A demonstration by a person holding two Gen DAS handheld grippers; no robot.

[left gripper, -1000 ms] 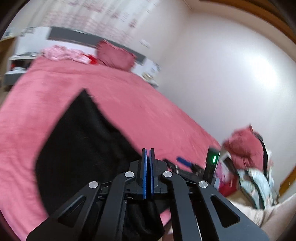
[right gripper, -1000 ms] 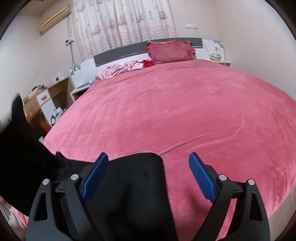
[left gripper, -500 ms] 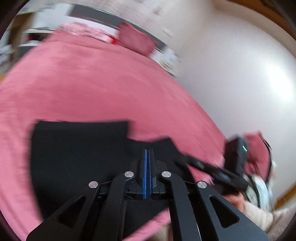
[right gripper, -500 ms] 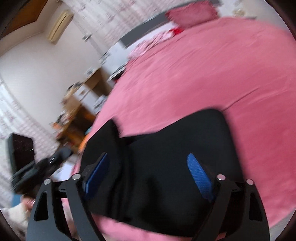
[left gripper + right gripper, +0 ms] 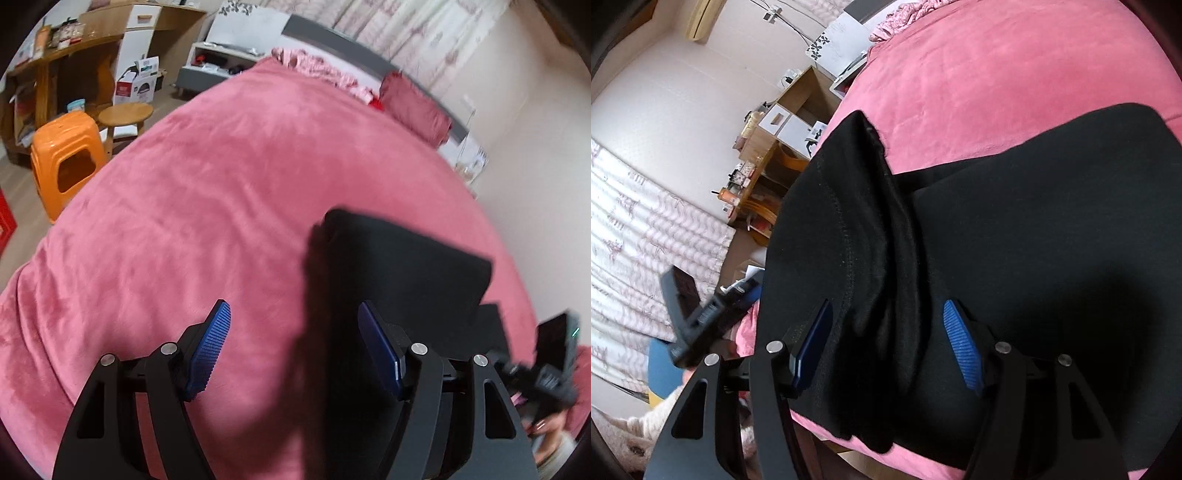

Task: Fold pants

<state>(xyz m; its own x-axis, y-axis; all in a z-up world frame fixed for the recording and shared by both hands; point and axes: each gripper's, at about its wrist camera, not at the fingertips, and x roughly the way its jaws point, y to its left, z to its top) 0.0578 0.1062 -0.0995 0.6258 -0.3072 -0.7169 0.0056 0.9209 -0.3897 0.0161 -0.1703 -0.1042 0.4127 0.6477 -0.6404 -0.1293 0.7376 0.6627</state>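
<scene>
The left tool stands wide apart with nothing between its pads, hanging over the bed. The black pants lie flat on the pink cover just ahead and to the right of it, their near edge passing under its right finger. The right tool is also spread wide and grips nothing; the pants fill the space ahead of it, with a raised ridge of bunched cloth running between its fingers toward the bed's edge.

Risks, as I judge them: that ridge could get pressed into the next fold and leave the bundle lumpy. The near part of the cloth sits close to the bed's edge below the right tool, so a careless tug might drag it off. A shallow pinch could catch only the top layer and pull the fold apart.

Far to the left of the left tool stand an orange stool and a round wooden stool; a pillow lies well ahead. None of these obstruct the pants
</scene>
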